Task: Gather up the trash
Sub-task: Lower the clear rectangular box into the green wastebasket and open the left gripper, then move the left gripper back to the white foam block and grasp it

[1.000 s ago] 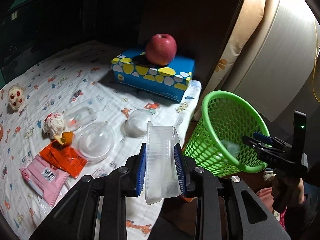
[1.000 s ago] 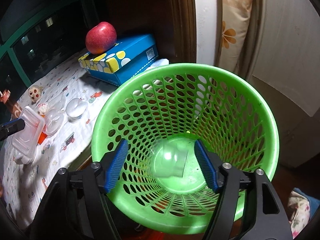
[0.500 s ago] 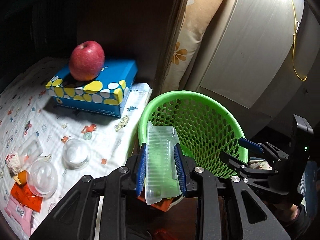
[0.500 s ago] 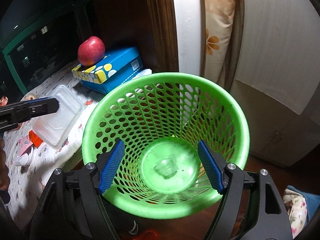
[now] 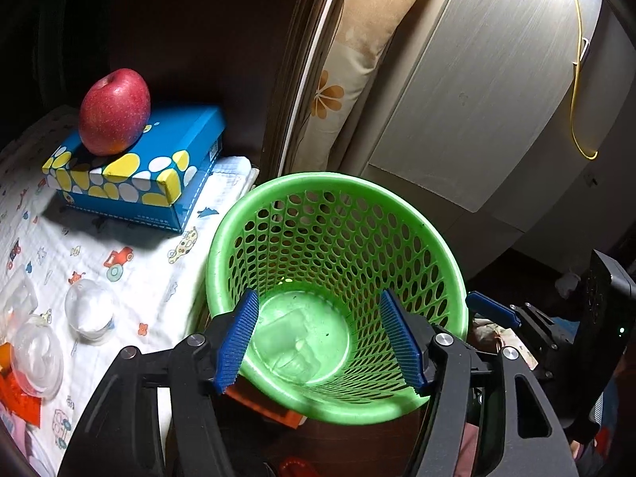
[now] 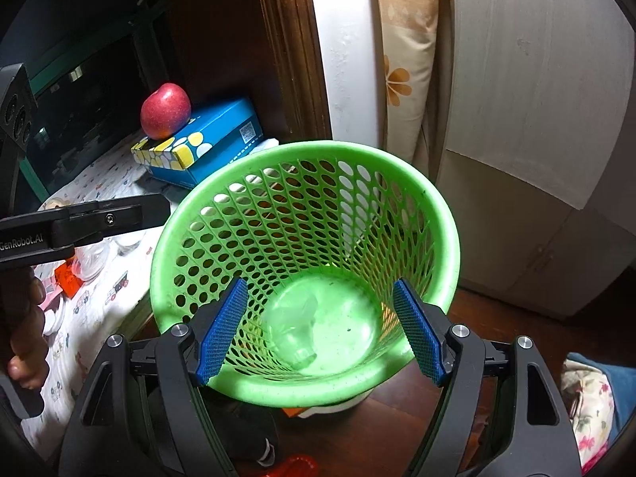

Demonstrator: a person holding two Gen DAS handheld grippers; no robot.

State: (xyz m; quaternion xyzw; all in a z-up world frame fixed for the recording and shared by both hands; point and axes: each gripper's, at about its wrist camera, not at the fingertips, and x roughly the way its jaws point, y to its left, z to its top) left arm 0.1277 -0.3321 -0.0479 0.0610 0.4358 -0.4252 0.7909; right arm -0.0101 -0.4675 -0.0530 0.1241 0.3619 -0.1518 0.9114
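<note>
A green mesh basket (image 5: 445, 278) (image 6: 445, 214) stands on the floor beside the bed. Clear plastic containers (image 5: 294, 342) (image 6: 302, 326) lie at its bottom. My left gripper (image 5: 324, 342) is open and empty above the basket. My right gripper (image 6: 320, 330) is open and empty over the basket's near rim. On the bed sheet lie clear plastic domes (image 5: 89, 312), an orange wrapper (image 5: 16, 395) and other small trash at the left edge.
A red apple (image 5: 115, 111) rests on a blue tissue box (image 5: 159, 175) at the back of the bed. A floral pillow (image 5: 357, 59) and a pale cabinet (image 5: 497, 91) stand behind the basket. Cloth lies on the floor at right (image 6: 592, 405).
My left gripper swung from the bed to over the basket, opened and let go of the clear plastic tray, which now lies inside. My right gripper stayed open over the basket.
</note>
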